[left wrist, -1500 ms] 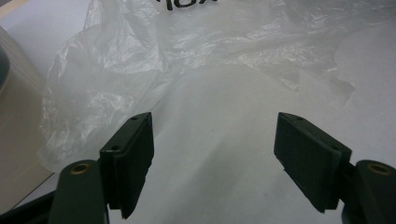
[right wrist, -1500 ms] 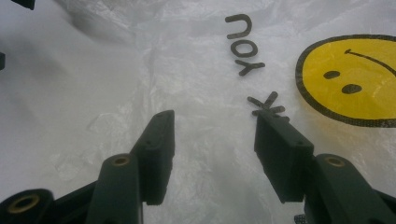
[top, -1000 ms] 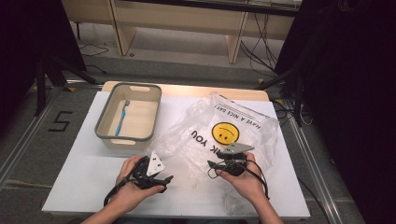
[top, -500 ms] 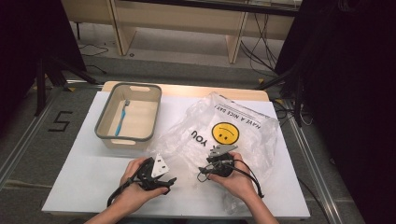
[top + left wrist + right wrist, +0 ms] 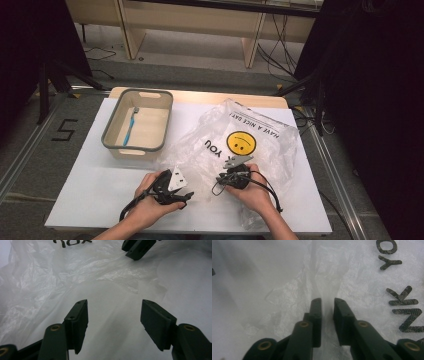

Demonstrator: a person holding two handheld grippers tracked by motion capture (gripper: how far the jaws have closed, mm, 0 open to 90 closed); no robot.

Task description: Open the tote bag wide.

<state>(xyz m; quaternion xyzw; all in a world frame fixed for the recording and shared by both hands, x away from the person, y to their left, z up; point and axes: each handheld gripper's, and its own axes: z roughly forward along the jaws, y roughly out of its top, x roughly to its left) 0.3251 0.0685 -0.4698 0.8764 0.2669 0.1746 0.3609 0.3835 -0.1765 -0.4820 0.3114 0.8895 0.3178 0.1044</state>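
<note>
The right tool (image 5: 223, 179) has just been closing; its jaws stand nearly together with a raised fold of the clear plastic bag (image 5: 250, 145) pinched between them. The left tool (image 5: 186, 195), just beside the bag's near-left edge, has also been closing, yet its jaws are well apart over the film, gripping nothing. The one bag, printed with a yellow smiley, lies crumpled on the white counter (image 5: 85, 185). Farther left stands one grey tub (image 5: 112, 145) holding one blue toothbrush (image 5: 131, 126).
</note>
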